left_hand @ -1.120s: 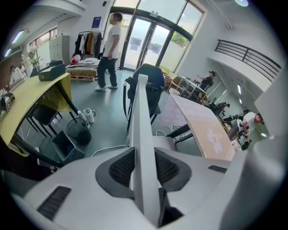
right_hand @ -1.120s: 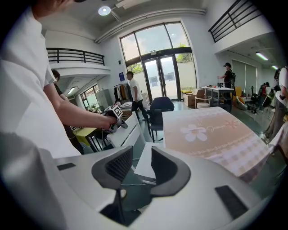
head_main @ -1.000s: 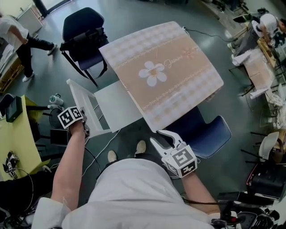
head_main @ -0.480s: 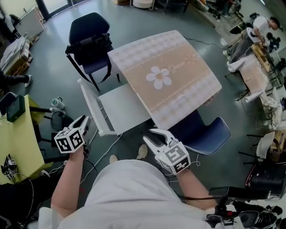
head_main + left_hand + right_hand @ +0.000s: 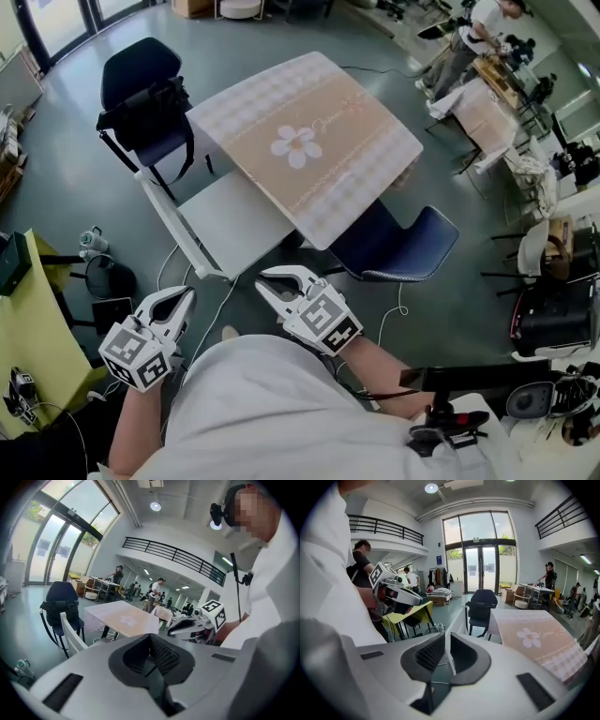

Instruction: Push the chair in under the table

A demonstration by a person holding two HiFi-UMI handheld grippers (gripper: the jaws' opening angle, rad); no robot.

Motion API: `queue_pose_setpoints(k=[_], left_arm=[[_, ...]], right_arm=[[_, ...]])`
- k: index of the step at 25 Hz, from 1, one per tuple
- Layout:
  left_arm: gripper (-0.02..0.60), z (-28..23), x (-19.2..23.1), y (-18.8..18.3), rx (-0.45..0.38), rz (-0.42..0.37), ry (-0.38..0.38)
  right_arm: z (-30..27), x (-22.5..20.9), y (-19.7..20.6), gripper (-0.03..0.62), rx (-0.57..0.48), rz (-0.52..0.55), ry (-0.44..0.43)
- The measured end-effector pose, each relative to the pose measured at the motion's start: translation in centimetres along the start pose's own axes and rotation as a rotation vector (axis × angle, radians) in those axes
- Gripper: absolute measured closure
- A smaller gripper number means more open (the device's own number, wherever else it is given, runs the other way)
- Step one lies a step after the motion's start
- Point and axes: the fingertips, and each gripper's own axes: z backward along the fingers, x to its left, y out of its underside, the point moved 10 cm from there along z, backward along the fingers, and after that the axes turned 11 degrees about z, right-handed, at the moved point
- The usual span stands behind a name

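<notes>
The white chair (image 5: 234, 220) sits at the near-left side of the tabletop (image 5: 309, 141) with its seat mostly sticking out. Both grippers hang by the person's body, well apart from it: the left gripper (image 5: 180, 300) is clamped shut on nothing, and the right gripper (image 5: 281, 279) is closing with nothing between its jaws. My worry is that a shove on one end of the backrest swings it crooked or snags a leg on the floor cable (image 5: 225, 295). The only container-ish thing is the black bag (image 5: 150, 103) on the dark chair (image 5: 136, 61), contents not visible.

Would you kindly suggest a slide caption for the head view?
White chair tucked partly under the flower-cloth table; blue chair at the adjoining side.
</notes>
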Motion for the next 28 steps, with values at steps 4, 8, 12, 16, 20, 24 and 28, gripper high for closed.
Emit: queue_pose_setpoints(k=[4, 8, 12, 16, 20, 24, 28], left_arm=[[0.571, 1.8, -0.8, 0.9, 0.034, -0.02, 0.032], [0.571, 3.5, -0.4, 2.1, 0.063, -0.043, 0.035], [0.571, 4.6, 0.2, 3.1, 0.065, -0.03, 0.04], [0.571, 5.4, 0.6, 3.8, 0.061, 0.009, 0.031], [0.571, 5.8, 1.0, 4.5, 0.063, 0.048, 0.038], [0.571, 5.8, 1.4, 4.6, 0.065, 0.061, 0.035], [0.571, 5.8, 1.6, 4.6, 0.07, 0.06, 0.039]], right_arm=[[-0.4, 2.7, -1.0, 0.556, -0.001, 0.03, -0.002], [-0.6, 5.3, -2.1, 0.565, 0.005, 0.063, -0.002], [-1.1, 7.3, -2.6, 0.572, 0.013, 0.082, -0.006], [-1.1, 8.5, -2.8, 0.579, 0.025, 0.092, -0.001], [-1.2, 9.1, -3.0, 0.58, 0.028, 0.091, 0.008], [-1.2, 9.3, -3.2, 0.58, 0.033, 0.089, 0.017], [-1.3, 9.6, -3.4, 0.58, 0.036, 0.085, 0.02]])
